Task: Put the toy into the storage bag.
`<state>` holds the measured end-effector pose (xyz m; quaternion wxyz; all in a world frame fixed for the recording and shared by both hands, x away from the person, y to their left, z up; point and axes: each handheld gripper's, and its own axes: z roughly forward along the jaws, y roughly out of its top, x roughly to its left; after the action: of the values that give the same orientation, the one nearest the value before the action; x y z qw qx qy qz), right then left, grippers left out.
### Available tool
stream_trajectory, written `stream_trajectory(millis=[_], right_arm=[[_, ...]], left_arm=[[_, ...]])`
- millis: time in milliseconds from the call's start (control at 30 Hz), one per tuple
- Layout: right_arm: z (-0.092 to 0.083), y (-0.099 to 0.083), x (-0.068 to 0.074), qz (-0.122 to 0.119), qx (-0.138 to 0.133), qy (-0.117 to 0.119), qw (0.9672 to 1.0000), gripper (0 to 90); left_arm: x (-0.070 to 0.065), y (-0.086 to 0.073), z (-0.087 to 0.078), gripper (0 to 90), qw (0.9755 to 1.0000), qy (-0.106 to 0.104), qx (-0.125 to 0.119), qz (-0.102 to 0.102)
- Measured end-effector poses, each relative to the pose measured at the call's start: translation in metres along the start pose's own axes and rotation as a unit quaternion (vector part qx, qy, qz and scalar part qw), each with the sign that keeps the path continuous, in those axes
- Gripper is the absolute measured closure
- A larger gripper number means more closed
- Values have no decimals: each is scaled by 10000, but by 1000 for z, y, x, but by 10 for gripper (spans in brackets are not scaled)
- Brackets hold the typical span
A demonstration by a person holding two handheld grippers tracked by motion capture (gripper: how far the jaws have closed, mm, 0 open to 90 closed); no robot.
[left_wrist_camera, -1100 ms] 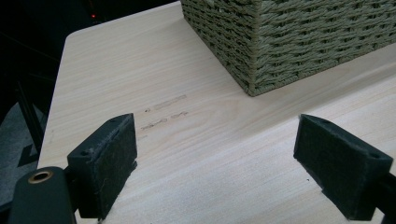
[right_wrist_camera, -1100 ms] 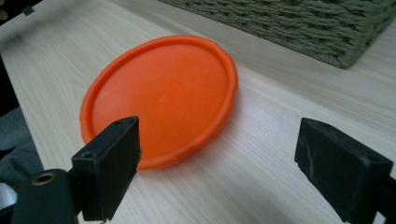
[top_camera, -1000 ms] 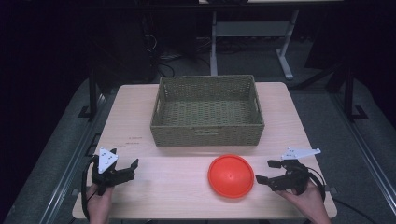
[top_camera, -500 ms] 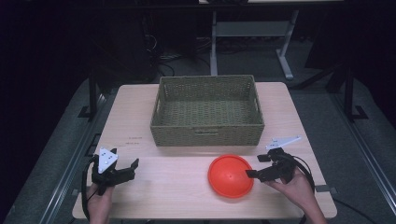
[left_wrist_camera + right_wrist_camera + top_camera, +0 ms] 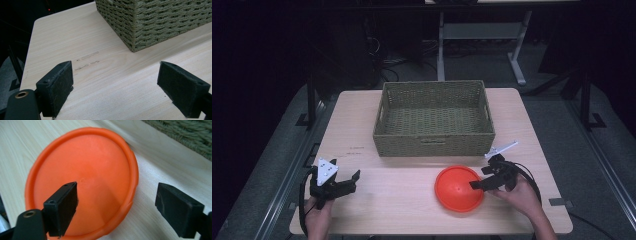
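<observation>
An orange round plate lies on the wooden table, in front of the woven basket. My right gripper is at the plate's right edge and open. One pad hangs over the plate's surface and the other over bare table, so the rim lies between the jaws. The jaws have just been closing a little, and the pads do not press on the plate. My left gripper rests open near the front left of the table with nothing between its pads.
The olive woven basket stands at the middle back of the table, and its inside looks bare. Faint pencil marks show on the wood left of it. Dark floor and metal frames surround the table.
My right gripper has moved left toward the orange plate, and its jaws now straddle the plate's right rim. The left gripper and the basket have stayed where they were.
</observation>
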<state>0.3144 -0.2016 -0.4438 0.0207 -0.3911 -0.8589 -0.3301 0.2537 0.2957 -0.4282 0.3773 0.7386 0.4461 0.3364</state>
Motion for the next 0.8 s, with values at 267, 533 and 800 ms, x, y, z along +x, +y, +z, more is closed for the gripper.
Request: stream_trajectory(millis=[267,533,800], right_arm=[[6,0,-2,-54,172,3,9998,268],[9,0,-5,-70,288,-2,9996,354],[10,-1,-6,-52,358,-11,9993,402]], left_arm=[[-1,0,0,128,10000,-3,5,2],[0,0,0,128,10000,-7,25,6],[-2,0,0,128,10000,-7,11,40]])
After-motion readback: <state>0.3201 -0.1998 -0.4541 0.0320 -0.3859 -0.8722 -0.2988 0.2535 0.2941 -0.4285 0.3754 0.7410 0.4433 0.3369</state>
